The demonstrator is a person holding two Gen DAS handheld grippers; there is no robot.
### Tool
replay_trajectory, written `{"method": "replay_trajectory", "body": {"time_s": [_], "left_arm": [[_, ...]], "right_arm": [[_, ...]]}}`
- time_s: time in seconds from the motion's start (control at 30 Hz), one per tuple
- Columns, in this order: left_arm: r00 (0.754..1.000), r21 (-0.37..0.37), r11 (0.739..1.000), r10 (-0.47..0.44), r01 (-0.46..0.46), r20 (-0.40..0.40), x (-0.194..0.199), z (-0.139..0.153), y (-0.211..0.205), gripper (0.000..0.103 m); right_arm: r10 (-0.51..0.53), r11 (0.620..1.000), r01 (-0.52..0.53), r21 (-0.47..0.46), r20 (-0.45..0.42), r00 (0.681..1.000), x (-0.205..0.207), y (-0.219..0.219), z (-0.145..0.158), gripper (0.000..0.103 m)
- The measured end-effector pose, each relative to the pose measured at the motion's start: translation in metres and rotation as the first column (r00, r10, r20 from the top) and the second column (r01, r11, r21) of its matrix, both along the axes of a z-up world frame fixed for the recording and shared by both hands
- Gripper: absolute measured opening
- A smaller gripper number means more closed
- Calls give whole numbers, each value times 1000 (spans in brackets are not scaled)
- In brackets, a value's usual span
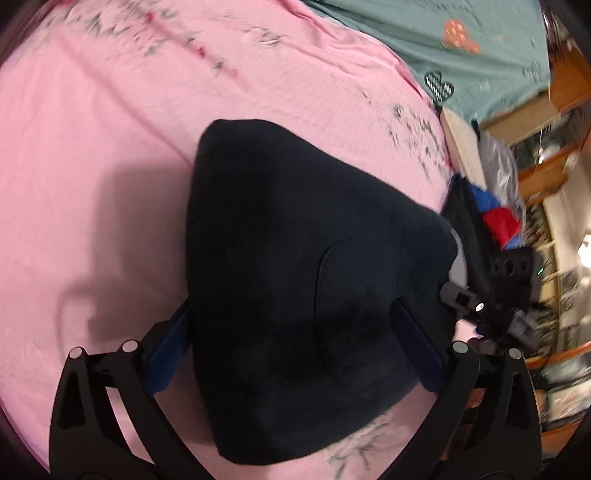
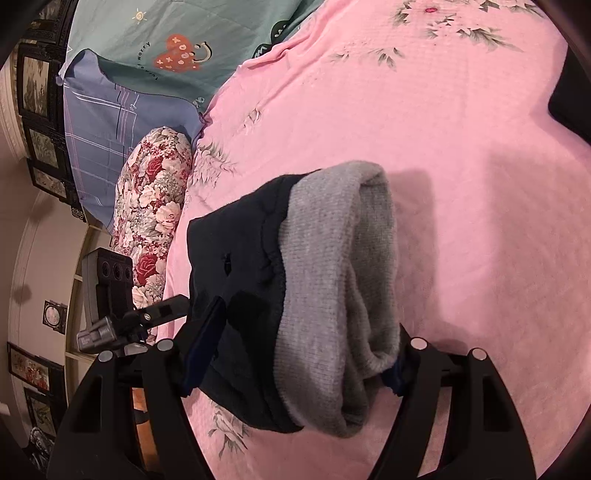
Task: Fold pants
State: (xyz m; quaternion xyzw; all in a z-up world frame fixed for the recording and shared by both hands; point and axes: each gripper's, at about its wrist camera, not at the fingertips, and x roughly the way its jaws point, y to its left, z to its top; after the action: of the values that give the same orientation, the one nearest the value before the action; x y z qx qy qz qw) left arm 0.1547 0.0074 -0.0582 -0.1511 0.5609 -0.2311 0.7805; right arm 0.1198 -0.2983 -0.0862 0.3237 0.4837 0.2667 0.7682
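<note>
- One pair of pants (image 1: 295, 280), dark navy outside with a grey fleecy lining (image 2: 332, 280) showing at one end; it hangs bunched above the bed, lifted off the sheet and casting shadows on it.
- One pink sheet (image 1: 110, 147) with grey-green flower prints covers the bed.
- One teal quilt (image 2: 155, 33) with a heart cartoon lies at the far edge of the bed, one blue checked pillow (image 2: 99, 125) beside it, and one bolster (image 2: 155, 206) in a red and white rose print lies along the bed's side.
- Two hand-held grippers, one in each view.
- The left hand-held gripper (image 1: 291, 354) has its blue-padded fingers (image 1: 166, 354) spread fairly wide, the dark cloth of the pants filling the gap between them; the pads press against the bundle on both sides, so it grips the pants.
- The right hand-held gripper (image 2: 295, 354) stands about as wide, one pad against the navy side and the other against the grey lining; it grips the same pants at the lined end.
- In each view the other gripper's body shows at the edge, just beside the cloth.
</note>
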Motion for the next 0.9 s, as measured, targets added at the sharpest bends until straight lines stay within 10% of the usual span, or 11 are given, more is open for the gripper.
{"method": "replay_trajectory", "body": {"time_s": [0.1,0.13,0.23,0.43,0.6,0.77,0.9], "left_arm": [[1000,81,997,-13,11,24,-2,3,-12,95],[999,105,994,-15,10,39,-4,6,-15,59],[999,82,997,-15,12,41,-7,15,-16,41],[973,145,989,-13,-21,229,-25,68,-20,28],[892,192,973,24,-124,452,-12,134,-14,28],[835,159,952,142,-263,531,47,150,4,28],[840,184,921,212,-342,499,114,129,16,28]], "right_arm": [[1,999,0,-54,5,1000,1,9,1,47],[4,998,-4,-56,-2,1000,1,11,0,42],[13,994,-8,-112,48,999,-3,20,17,38],[68,979,-22,-204,223,972,-2,36,71,37],[99,962,25,-270,434,895,30,60,131,37],[111,938,115,-327,598,794,83,90,152,37],[131,914,129,-386,580,804,144,116,126,37]]}}
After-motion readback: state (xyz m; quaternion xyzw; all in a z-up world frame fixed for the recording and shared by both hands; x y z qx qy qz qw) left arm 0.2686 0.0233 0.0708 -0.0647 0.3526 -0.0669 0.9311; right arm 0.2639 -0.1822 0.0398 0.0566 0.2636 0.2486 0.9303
